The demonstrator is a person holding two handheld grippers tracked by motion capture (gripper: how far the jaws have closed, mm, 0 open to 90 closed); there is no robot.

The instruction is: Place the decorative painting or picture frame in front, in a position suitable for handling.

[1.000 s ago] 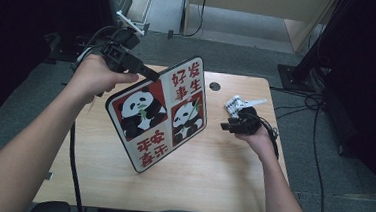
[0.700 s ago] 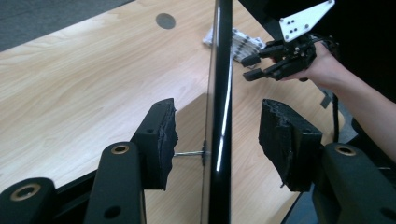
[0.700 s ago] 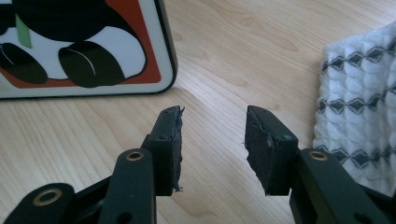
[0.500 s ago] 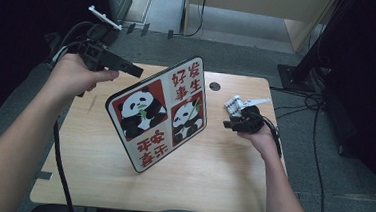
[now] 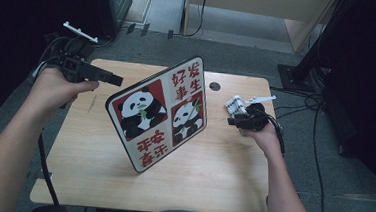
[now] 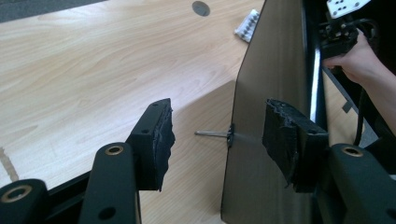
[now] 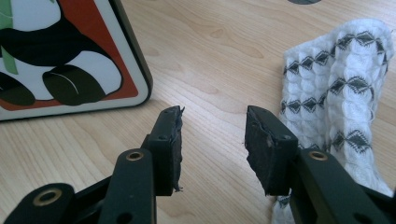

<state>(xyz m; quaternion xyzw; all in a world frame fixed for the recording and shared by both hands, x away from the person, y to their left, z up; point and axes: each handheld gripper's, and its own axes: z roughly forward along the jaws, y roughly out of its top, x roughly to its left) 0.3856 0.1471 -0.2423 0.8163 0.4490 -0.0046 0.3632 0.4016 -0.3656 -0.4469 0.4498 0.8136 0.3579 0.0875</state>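
Note:
A panda sign board [image 5: 160, 111] with red characters stands tilted on the wooden table [image 5: 220, 188]. Its dark back [image 6: 271, 70] has a thin metal prop [image 6: 212, 134] reaching the tabletop. My left gripper [image 5: 117, 79] is held to the left of the board, clear of it. Its jaws have just been opening, and nothing lies between them [image 6: 217, 130]. My right gripper [image 5: 230, 122] hovers low by the board's right corner [image 7: 60, 56]. Its jaws closed a little and stay open, with nothing between them [image 7: 212, 126]. A white patterned cloth [image 7: 336, 84] lies right beside it.
A round cable hole [image 5: 214, 86] sits in the table's far side behind the cloth [image 5: 236, 105]. Cables trail over the floor at the right [image 5: 318, 145]. Dark furniture stands beyond the table's far left corner [image 5: 108, 5].
My left gripper has drawn away to the left from the board's upper left edge and opened wider. The board still stands in place. The right hand has hardly moved.

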